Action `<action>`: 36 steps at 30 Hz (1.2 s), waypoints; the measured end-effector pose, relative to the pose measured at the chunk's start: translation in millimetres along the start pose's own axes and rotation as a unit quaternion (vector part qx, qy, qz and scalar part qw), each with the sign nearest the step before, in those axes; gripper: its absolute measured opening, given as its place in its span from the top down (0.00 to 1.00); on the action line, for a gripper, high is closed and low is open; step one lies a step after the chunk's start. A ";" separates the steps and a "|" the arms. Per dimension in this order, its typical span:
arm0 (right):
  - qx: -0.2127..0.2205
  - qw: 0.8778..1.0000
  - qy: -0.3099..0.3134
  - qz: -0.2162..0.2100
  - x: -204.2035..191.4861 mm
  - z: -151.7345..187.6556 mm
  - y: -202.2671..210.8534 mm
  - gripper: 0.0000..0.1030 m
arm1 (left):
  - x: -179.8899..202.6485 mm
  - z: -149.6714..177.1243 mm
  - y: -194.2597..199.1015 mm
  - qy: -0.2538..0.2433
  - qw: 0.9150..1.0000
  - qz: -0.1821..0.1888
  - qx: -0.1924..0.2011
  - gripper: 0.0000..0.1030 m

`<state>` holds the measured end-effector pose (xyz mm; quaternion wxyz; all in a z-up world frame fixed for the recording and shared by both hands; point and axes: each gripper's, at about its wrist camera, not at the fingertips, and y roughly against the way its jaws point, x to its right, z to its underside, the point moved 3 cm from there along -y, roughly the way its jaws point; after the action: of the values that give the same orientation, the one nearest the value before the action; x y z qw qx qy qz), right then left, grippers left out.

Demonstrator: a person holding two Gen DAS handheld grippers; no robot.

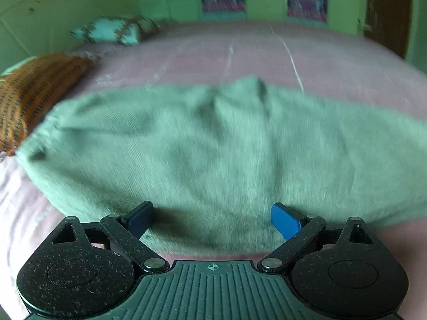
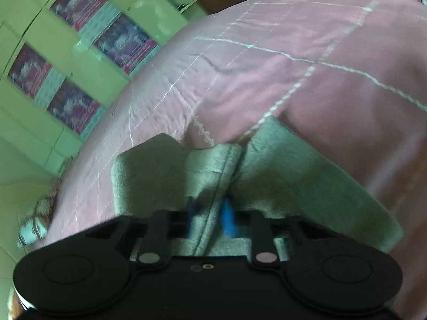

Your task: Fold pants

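The green fleece pants (image 1: 213, 144) lie spread across the pink bedsheet (image 1: 267, 50), with the gathered waistband at the left. My left gripper (image 1: 213, 220) hovers at their near edge, open, its blue pads (image 1: 284, 220) wide apart with only flat cloth under them. In the right wrist view a bunched end of the pants (image 2: 293, 170) rises off the sheet (image 2: 333, 53). My right gripper (image 2: 210, 216) is shut on a seamed fold of that cloth, which runs up between the pads (image 2: 229, 220).
An orange patterned pillow (image 1: 34, 93) lies at the bed's left edge, and a turquoise patterned pillow (image 1: 114, 30) sits farther back. Green cupboard doors with dark floral panels (image 2: 72, 53) stand beyond the bed. A brown door (image 1: 387, 13) is at the far right.
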<state>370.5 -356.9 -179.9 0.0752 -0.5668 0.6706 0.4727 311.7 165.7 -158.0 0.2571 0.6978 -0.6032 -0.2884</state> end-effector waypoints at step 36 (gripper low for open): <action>0.025 0.998 -0.020 0.050 55.3 27.7 85.1 0.94 | -29.0 -6.7 4.8 0.002 0.996 0.089 -0.011 0.08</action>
<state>268.6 -382.7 -183.5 0.0791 -0.5210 0.7081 0.4700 310.1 193.9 -147.3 0.2905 0.6393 -0.6591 -0.2691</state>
